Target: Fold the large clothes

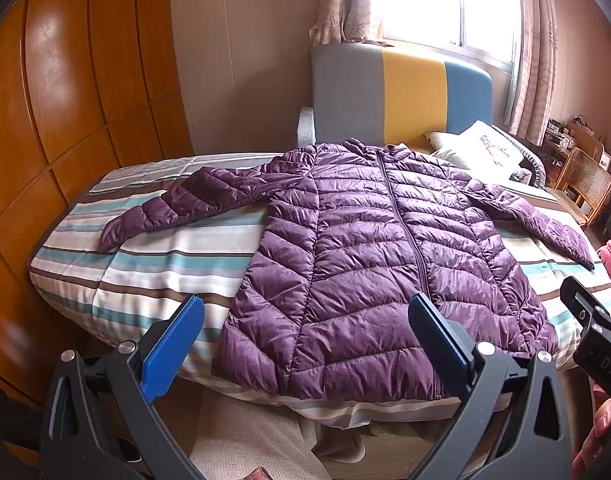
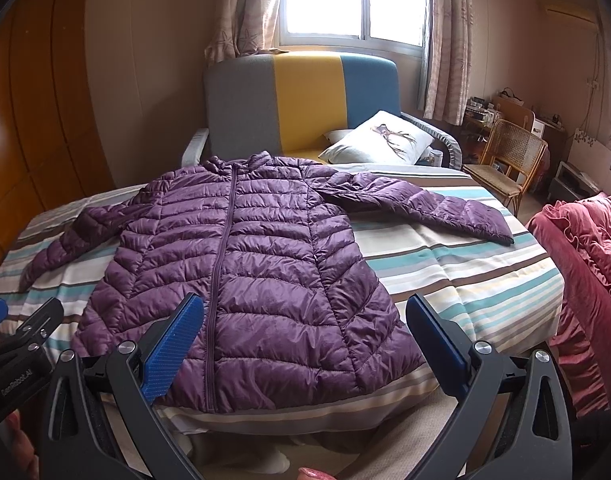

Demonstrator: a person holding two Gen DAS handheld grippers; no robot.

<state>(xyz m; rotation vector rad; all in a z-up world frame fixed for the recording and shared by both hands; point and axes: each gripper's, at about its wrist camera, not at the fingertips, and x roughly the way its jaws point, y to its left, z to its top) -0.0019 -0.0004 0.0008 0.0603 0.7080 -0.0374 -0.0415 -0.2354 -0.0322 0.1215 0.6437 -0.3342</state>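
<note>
- Left gripper [image 1: 305, 320] hovers level over the jacket [image 1: 369, 256] hem, fingers spread wide, empty.
- Right gripper [image 2: 305, 320] hovers alongside, fingers likewise apart.
- Jacket lies flat on the bed [image 2: 465, 264].

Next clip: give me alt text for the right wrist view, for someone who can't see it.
A purple quilted jacket lies zipped and face up on a striped bed, both sleeves spread outward. The right gripper is open above the hem, holding nothing; the left gripper shows at the left edge. Behind are a pillow, a window and a wicker chair.
</note>
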